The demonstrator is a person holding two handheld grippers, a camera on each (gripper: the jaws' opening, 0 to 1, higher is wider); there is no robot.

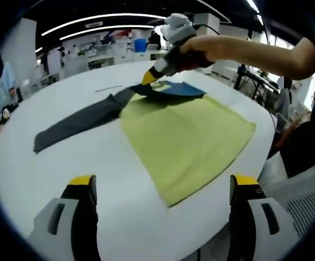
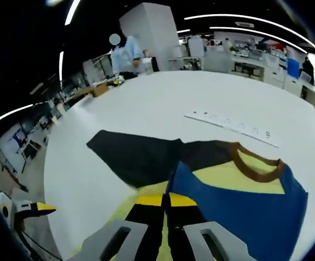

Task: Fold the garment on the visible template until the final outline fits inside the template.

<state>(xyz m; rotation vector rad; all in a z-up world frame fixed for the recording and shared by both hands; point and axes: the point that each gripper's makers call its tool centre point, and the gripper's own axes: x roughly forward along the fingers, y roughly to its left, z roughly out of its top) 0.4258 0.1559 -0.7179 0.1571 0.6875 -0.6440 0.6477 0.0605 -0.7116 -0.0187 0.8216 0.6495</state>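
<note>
Left gripper: jaws spread wide, nothing between them, hovering low above the bare near part of the white worktop, short of the garment; it appears in the right gripper view as a yellow-tipped jaw at the lower left.

Garment: a yellow-green shirt spread flat on the worktop, near the edge on the person's side. One dark sleeve runs out to the left, unfolded. A blue layer with a brown collar lies turned over its far end.

Right gripper: jaws brought together on the edge of the blue layer, which sits pinched at the yellow tips. From the left gripper view it reaches in from the right, arm extended over the garment, tool angled down to the cloth.

Strip with printed marks: lying on the worktop beyond the collar (possibly a ruler; print too small to read).

Template: no outline can be made out on the worktop.

Step in hand, by judgement: an early fold of the collar end. Next move calls for laying that layer flat, then bringing the left gripper to the outstretched sleeve and folding it inward.
</note>
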